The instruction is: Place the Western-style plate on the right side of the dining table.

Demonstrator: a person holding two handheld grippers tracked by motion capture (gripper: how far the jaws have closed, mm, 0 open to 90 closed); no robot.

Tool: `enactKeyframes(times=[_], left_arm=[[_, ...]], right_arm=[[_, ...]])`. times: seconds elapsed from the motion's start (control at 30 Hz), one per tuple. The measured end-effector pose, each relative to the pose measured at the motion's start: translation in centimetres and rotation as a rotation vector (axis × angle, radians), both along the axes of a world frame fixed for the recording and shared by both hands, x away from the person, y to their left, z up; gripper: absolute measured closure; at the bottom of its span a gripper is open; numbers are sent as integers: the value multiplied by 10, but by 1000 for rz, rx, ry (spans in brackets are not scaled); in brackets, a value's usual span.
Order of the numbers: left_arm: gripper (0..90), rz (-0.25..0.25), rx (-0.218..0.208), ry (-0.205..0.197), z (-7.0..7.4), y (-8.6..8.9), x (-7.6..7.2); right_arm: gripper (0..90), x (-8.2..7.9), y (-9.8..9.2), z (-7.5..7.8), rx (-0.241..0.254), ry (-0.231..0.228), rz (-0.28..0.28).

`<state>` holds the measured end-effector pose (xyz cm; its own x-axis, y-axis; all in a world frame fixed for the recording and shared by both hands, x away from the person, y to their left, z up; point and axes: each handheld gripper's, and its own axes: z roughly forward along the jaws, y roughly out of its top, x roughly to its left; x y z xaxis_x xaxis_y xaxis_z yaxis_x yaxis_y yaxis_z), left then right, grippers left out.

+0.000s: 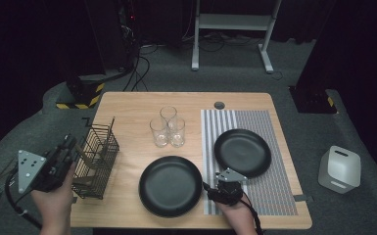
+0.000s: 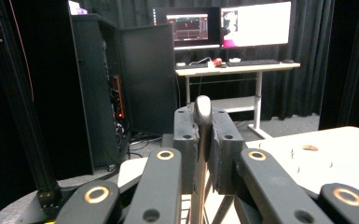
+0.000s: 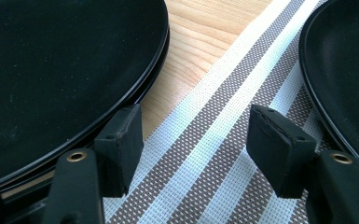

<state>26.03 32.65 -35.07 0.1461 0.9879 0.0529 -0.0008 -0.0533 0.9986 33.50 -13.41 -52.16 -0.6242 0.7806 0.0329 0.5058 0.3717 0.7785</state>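
Pale wood shows between the jaws of the left gripper (image 2: 203, 144): in the left gripper view they are clamped tight on a slim wooden utensil (image 2: 202, 112), whose rounded top stands just above the pads. Its lower part runs down behind the gripper's body and is cut off at the bottom edge, so whether it is a spoon, a fork or something else cannot be told. In the high view the left gripper (image 1: 71, 144) hangs at the table's left edge, beside the black wire basket (image 1: 96, 159); the utensil is too thin and dark there to pick out against the wire. A thin stick-like piece leans out of the basket's far corner, and what else lies inside is hard to read through the mesh.

The right gripper (image 3: 196, 149) rests low on the striped placemat (image 3: 224, 140), its jaws standing well apart with nothing between them. It sits between two black plates: the left jaw is just at the rim of the near plate (image 3: 51, 70), and whether it touches cannot be told; the far plate (image 3: 349, 70) is cut off at the right edge. In the high view the person's hand covers much of the right gripper (image 1: 220, 182) at the near edge of the wooden table (image 1: 127, 105). Three clear glasses (image 1: 168, 128) stand clustered behind the near plate (image 1: 170, 186), well apart from both grippers.
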Motion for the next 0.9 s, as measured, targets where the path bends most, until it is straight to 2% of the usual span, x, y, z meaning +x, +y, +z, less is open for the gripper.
enactKeyframes(times=[0.27, 0.43, 0.9], left_arm=[[832, -2, 1, -26, 5, 0, -3], [832, -6, -6, -49, 11, 0, -6], [832, -14, -10, -107, 27, -4, -12]], right_arm=[[353, 0, -1, 0, 4, -3, 2], [355, -1, -3, 0, 31, -7, -4], [368, -3, -3, 1, 25, -26, -12]])
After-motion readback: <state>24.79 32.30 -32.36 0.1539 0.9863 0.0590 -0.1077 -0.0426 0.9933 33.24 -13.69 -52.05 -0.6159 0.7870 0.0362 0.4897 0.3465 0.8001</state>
